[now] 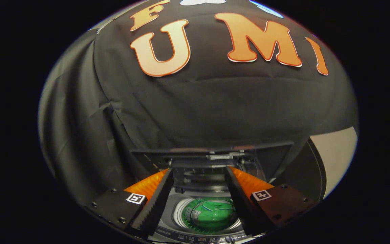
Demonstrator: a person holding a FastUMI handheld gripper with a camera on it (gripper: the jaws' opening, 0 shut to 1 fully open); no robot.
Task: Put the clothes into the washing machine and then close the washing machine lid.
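Clothing of bright green soft fabric (215, 214) lies already inside the round drum of the small grey top-loading washing machine (178, 203), seen from above between the two fingers of the tongs (198, 176). The tongs are released: the fingers stand wide apart with nothing between them, and they hover above the opening of the machine, touching neither the garment nor the lid.

The transparent plastic lid with dark frame (212, 157) stands raised behind the drum, just beyond the fingertips, against the black cloth wall. Its long axis runs from side to side, across the line of the fingers, and its free edge points upward, while the hinge seems to be low at the back of the machine. I judge that the lid is light, stiff and rather smooth, so it can slip from the fingers. A good place to take it is the upper free edge, near its middle, where a small handle part seems to sit; a push from behind may also bring it down.

The green garment is soft and limp, and it looks crumpled, without a clear long axis. It appears to need no more handling, so the step in hand is probably closing the lid.
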